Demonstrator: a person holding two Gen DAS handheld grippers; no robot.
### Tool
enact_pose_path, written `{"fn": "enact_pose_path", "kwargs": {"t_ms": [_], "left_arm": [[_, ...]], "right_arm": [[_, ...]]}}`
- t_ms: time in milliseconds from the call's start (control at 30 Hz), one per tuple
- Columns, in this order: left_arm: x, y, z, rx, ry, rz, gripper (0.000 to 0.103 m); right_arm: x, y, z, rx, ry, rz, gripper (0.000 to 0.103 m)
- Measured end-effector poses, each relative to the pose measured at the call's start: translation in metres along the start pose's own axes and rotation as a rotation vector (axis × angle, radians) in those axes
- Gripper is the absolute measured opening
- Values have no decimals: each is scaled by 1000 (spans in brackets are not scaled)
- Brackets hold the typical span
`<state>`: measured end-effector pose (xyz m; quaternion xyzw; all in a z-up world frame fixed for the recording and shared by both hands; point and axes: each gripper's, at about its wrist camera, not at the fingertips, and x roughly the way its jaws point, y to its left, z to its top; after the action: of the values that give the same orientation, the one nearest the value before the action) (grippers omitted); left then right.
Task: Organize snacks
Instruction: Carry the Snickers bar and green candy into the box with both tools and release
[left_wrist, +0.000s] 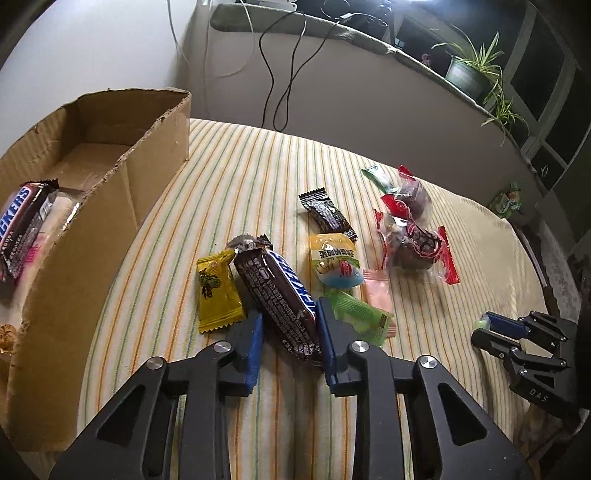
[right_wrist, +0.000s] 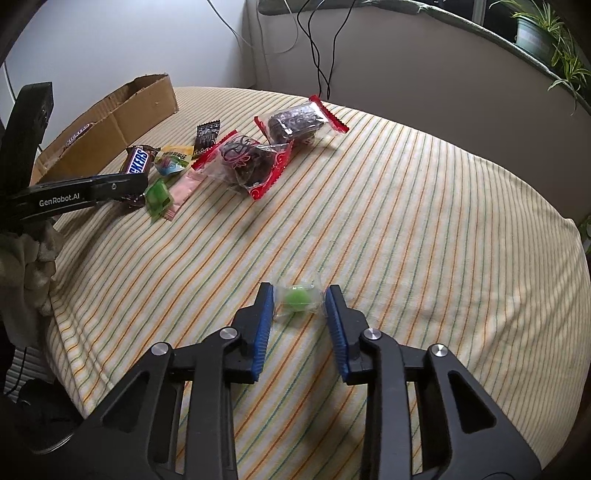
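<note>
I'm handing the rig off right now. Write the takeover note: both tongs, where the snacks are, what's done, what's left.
Left tongs: straddling the loose Snickers bar on the striped cloth; whether they grip it, I cannot tell.
Right tongs: open around a small green candy, off to the right of the pile, not closed.
Done: cardboard box on the left already holds a Snickers and a pale wrapped snack.
Left: yellow packet, black sachet, yellow-blue pack, pink sachet, green packet, two red-edged cakes, plus both items at the tongs.
</note>
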<state>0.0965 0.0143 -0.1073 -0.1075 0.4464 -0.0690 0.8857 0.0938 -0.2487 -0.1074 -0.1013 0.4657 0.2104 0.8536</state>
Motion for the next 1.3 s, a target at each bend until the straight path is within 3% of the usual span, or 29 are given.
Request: {"fn": "enact_pose_path", "kwargs": {"t_ms": [667,1300], "left_arm": [[-44,-2,6,1,-115,-38,22],[-98,51,7,-65,-227,55,22]], "right_arm": [[-27,8,18,7,-70,6,28],[-33,98,107,-161,-191,115,28]]}}
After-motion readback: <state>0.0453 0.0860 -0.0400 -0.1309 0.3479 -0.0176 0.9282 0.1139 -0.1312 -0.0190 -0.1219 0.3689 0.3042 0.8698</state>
